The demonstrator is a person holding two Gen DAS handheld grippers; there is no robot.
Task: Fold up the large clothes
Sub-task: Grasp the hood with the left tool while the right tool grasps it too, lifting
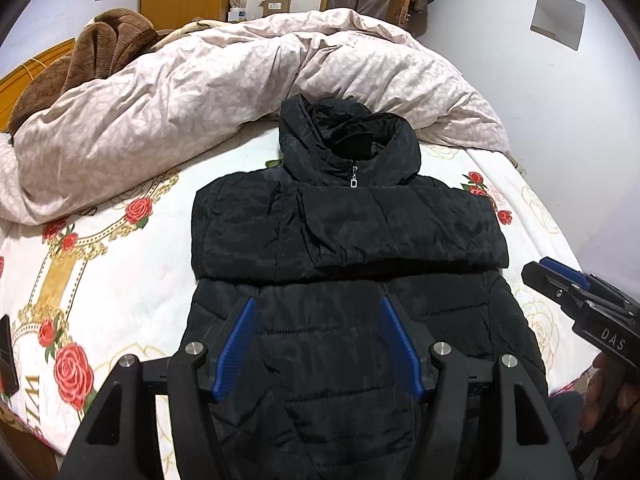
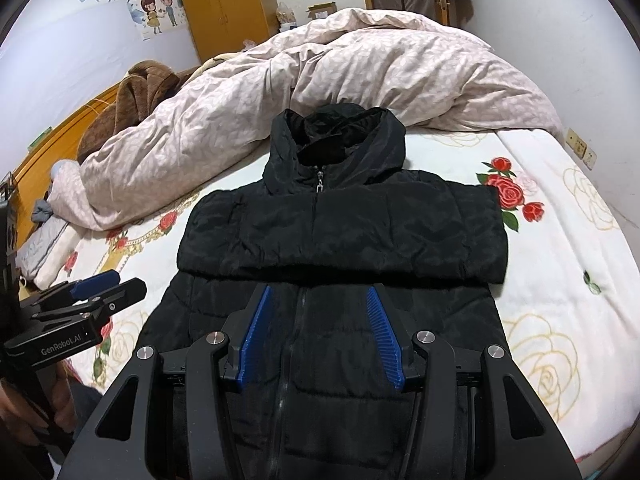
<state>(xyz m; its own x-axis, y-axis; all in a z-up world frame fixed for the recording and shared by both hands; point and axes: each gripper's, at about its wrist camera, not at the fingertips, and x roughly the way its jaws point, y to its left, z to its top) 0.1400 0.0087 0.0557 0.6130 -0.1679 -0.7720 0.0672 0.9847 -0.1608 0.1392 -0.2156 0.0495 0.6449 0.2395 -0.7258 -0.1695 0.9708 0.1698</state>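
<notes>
A black padded hooded jacket point(image 1: 344, 264) lies zipped, front up, on the bed, hood toward the far quilt. Both sleeves are folded across the chest in a thick band point(image 1: 360, 232). It also shows in the right wrist view point(image 2: 340, 248). My left gripper point(image 1: 318, 308) is open and empty, hovering over the jacket's lower body. My right gripper point(image 2: 320, 296) is open and empty, over the zipper line of the lower body. Each gripper shows at the edge of the other's view, the right point(image 1: 576, 296) and the left point(image 2: 92, 292).
A white rose-print bedsheet point(image 1: 112, 280) covers the bed. A bunched pink quilt point(image 1: 224, 80) lies along the far side, with a brown blanket point(image 1: 100, 52) at the far left. A yellow wardrobe point(image 2: 220, 4) stands by the back wall.
</notes>
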